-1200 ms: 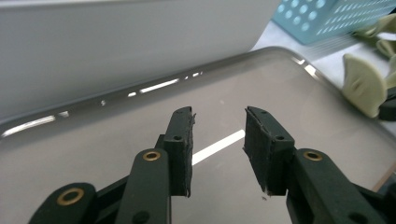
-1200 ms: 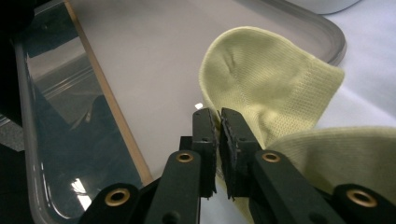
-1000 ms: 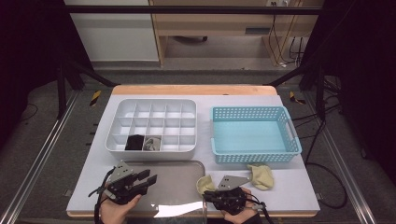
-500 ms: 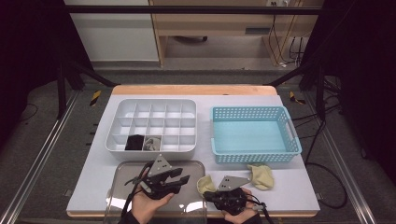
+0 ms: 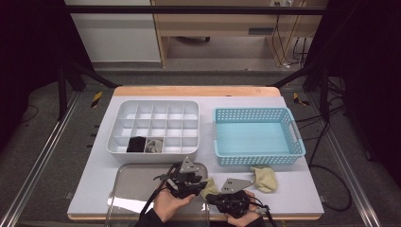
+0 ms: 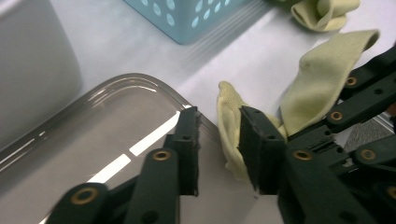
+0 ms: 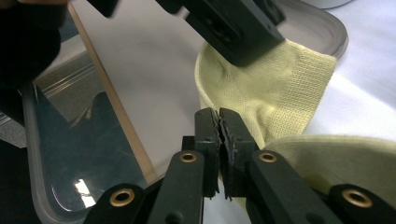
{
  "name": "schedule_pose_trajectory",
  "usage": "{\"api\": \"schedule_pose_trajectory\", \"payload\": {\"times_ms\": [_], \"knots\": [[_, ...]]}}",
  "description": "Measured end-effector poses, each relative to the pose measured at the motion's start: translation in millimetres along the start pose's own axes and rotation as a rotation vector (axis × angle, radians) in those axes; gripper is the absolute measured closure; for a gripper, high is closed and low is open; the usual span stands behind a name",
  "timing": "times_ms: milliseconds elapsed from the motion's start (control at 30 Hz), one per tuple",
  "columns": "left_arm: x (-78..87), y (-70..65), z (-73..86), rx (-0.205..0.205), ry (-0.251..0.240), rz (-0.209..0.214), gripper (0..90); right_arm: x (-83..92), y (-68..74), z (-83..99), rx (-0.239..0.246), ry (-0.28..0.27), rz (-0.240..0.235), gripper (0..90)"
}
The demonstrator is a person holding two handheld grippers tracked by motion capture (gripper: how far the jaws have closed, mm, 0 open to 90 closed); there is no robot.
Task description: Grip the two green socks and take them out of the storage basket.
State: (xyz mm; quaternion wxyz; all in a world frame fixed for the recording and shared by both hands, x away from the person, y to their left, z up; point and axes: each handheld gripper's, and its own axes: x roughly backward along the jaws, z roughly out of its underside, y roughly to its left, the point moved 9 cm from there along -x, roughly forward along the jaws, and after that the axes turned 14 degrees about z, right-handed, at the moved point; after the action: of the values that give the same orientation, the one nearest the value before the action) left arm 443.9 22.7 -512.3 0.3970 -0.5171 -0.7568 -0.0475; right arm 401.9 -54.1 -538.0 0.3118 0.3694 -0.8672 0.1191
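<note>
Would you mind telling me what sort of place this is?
Probably a lab bench rigged for recording handling work: a white table inside a black frame, cables behind, with a divided tray and blue basket laid out.

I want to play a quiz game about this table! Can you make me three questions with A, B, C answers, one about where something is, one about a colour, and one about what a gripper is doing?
1. Where does the loose yellow sock lie?
A. inside the basket
B. on the table in front of the basket
C. in the white tray

2. What colour is the basket?
A. light blue
B. red
C. black

3. What is the right gripper doing?
A. standing wide open
B. pinching a held yellow sock
C. holding a spoon

Answers:
1. B, it rests on the white tabletop just below the basket's front wall.
2. A, its holed walls are light blue.
3. B, its jaws are pressed together on the sock's cloth.
</note>
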Motion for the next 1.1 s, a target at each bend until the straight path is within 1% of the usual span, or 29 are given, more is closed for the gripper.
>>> {"api": "schedule_pose_trajectory", "payload": {"times_ms": [33,100,167,233,300,367,433,467,533,600,700,800,867,933,1033,1100], "knots": [[-2.5,1.2,1.5,0.005,0.017,0.005,73.5,0.0,0.0,0.1,0.001,0.0,0.001,86.8],[-6.5,1.8,3.3,0.015,0.031,0.017,80.7,0.1,0.1,0.0,0.002,0.0,0.001,86.8],[-8.0,2.5,4.9,0.019,0.039,0.016,87.0,0.2,0.1,-0.1,0.005,0.001,0.001,86.7],[-6.5,1.6,4.5,0.018,0.034,0.028,87.8,0.4,0.0,-0.3,0.007,0.002,0.004,86.8],[-3.1,-0.1,2.2,0.018,0.01,0.032,88.1,1.1,-0.6,-0.9,0.01,0.003,0.01,86.8],[2.5,-2.0,-1.7,0.011,-0.023,0.034,88.2,3.2,-1.9,-3.9,0.009,-0.012,0.014,86.6],[9.5,-3.1,-7.1,0.003,-0.071,0.021,88.2,8.3,-5.9,-10.8,0.006,-0.043,0.033,85.4],[13.2,-3.5,-9.3,-0.002,-0.091,0.013,88.3,11.0,-9.2,-14.8,0.007,-0.063,0.05,84.4],[20.1,-3.4,-11.3,-0.011,-0.122,-0.005,88.3,16.3,-14.4,-21.0,-0.003,-0.091,0.065,82.2],[25.4,-2.7,-10.2,-0.017,-0.141,-0.023,88.3,20.3,-17.5,-23.6,-0.018,-0.105,0.07,80.2],[29.5,-2.1,-3.8,-0.025,-0.151,-0.043,88.2,27.0,-21.1,-26.8,-0.035,-0.125,0.079,77.6],[31.3,-2.2,4.3,-0.022,-0.161,-0.045,88.2,38.7,-28.9,-34.3,-0.062,-0.166,0.106,75.9],[31.7,-3.1,10.0,-0.019,-0.16,-0.041,88.2,46.5,-36.7,-38.2,-0.084,-0.196,0.131,75.6],[32.0,-4.5,15.8,-0.026,-0.156,-0.038,88.2,52.3,-46.8,-38.8,-0.115,-0.212,0.167,75.0],[32.0,-7.0,23.7,-0.036,-0.149,-0.032,88.2,52.9,-58.9,-36.0,-0.134,-0.21,0.214,73.5],[31.6,-7.2,27.9,-0.037,-0.141,-0.034,88.2,49.1,-66.3,-32.8,-0.145,-0.191,0.249,72.8]]}}
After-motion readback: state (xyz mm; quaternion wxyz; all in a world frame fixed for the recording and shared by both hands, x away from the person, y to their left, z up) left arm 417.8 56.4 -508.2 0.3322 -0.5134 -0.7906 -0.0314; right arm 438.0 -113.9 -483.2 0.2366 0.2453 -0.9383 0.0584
